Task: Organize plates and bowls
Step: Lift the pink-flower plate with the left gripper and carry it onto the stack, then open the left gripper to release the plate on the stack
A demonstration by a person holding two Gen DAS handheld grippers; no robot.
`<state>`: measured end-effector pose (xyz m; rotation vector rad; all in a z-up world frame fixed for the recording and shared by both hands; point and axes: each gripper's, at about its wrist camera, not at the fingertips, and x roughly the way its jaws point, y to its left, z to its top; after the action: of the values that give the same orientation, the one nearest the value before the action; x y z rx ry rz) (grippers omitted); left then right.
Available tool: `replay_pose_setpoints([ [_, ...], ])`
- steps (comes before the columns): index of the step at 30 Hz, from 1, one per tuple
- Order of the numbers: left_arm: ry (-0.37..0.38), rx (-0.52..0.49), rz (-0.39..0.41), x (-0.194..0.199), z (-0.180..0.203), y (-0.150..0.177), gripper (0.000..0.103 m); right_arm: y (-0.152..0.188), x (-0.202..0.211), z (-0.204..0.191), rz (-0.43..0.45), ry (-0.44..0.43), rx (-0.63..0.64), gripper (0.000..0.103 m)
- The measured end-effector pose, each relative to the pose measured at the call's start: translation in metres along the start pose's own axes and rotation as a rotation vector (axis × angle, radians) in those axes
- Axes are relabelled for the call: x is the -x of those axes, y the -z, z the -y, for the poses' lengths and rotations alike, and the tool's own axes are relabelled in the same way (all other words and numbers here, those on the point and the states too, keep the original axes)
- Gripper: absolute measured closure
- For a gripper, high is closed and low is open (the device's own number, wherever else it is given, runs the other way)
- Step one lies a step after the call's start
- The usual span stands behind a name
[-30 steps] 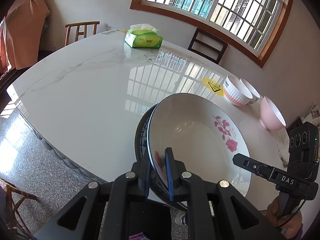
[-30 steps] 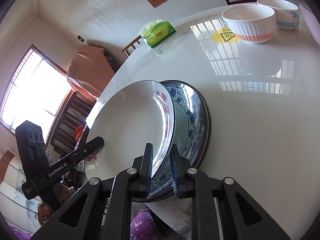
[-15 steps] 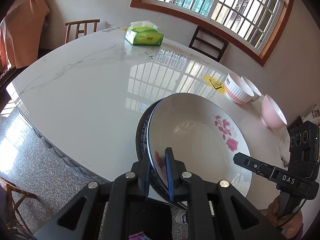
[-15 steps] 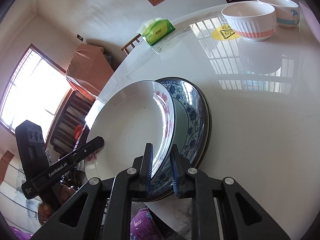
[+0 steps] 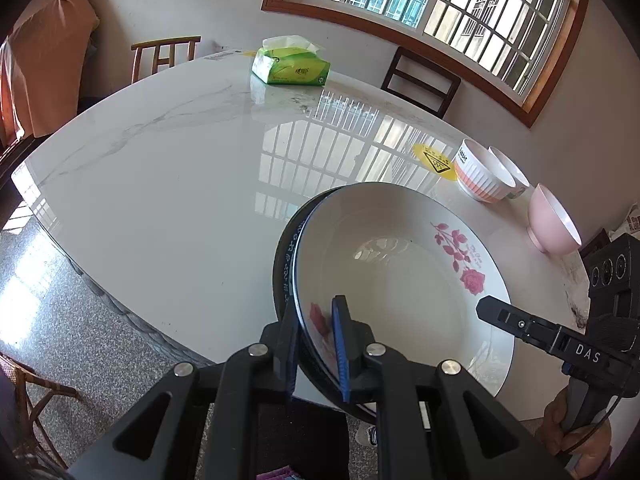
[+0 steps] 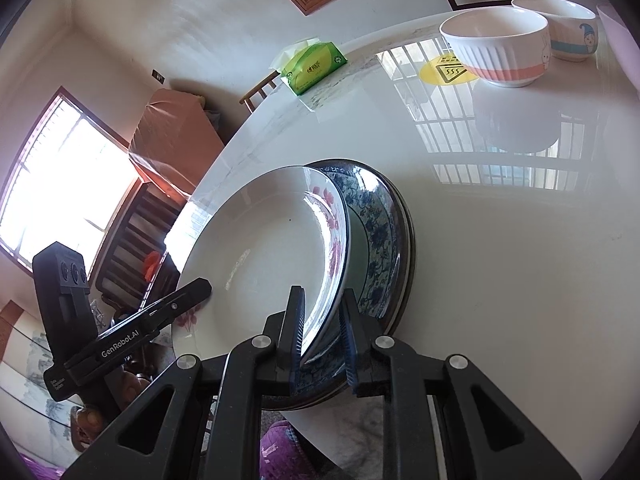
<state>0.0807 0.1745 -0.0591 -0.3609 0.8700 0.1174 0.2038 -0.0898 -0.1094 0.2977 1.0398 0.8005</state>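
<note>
— What do we have in our claws?

— Both are clamped on the same white rose-patterned plate point(image 5: 404, 264). Our left gripper point(image 5: 316, 344) pinches its near rim, one pad inside the dish and one behind it. Our right gripper point(image 6: 322, 338) grips the opposite rim the same way.

— And where is that plate sitting?

— Over the near edge of the white marble table point(image 5: 168, 184), tilted, right above a blue-and-white patterned plate point(image 6: 376, 224) that lies on a dark-rimmed plate beneath. We cannot tell whether the rose plate touches the blue one.

— What about the bowls?

— Well apart, to the far right: a ribbed white bowl with an orange band point(image 5: 482, 176) just beside a yellow warning sticker point(image 5: 434, 162), a cartoon-printed bowl point(image 6: 568, 28) touching or nearly touching it behind, and a pink bowl point(image 5: 552, 220) near them.

— Anything else on the table?

— A green tissue pack point(image 5: 290, 66) at the far edge.
</note>
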Motion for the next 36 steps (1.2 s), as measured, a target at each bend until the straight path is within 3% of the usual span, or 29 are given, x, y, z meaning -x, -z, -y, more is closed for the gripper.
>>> replay_pose_setpoints([
  [6,-0.028,-0.013,0.027,0.001,-0.001,0.0,0.088,-0.001,0.001,-0.001,0.013,0.024,0.019,0.085],
  [13,-0.075,-0.057,0.131,0.022,0.005,-0.002,0.088,-0.002,0.003,-0.001,0.033,0.05,0.033,0.081],
  [19,-0.059,-0.062,0.109,0.019,0.008,0.001,0.088,-0.003,0.01,-0.004,0.084,0.103,0.069,0.076],
  [23,-0.05,-0.073,0.118,0.021,0.011,0.003,0.088,-0.004,0.021,-0.004,0.119,0.089,0.072,0.068],
  [29,0.012,-0.124,0.184,0.034,0.026,0.005,0.086,0.003,0.045,0.013,0.199,0.127,0.069,0.054],
  [31,0.073,-0.124,0.179,0.035,0.031,0.006,0.082,0.007,0.058,0.025,0.238,0.202,0.075,0.045],
  [36,0.319,-0.062,0.126,0.032,0.053,0.013,0.082,0.014,0.103,0.071,0.329,0.461,0.063,0.027],
])
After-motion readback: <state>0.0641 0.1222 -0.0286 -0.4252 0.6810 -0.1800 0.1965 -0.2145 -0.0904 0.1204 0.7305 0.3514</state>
